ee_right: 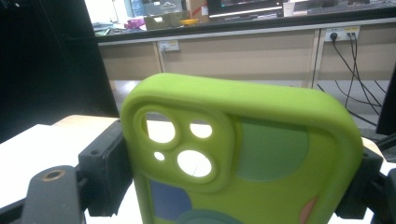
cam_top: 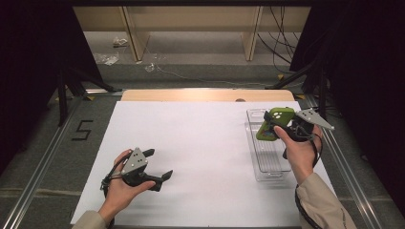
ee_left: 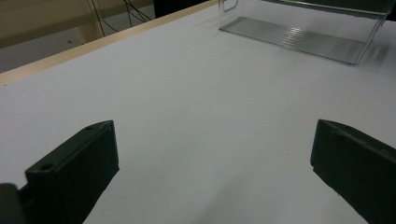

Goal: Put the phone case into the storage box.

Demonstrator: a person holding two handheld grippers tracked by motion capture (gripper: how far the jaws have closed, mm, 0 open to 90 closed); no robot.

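1. Covering most of the table, a white sheet lies under everything, with a bare wooden edge at the far side
2. A clear plastic tray sits at the sheet's right, long and narrow, ribbed floor, nothing lying in it
3. The right gripper clamps a lime-green phone case by its two long edges, held in the air above the tray's far end; judging by this, the case is picked up and setting it down is what remains
4. The case has rounded corners, three camera cut-outs and muted colour patches
5. The left gripper rests low at the left, jaws wide apart with nothing between
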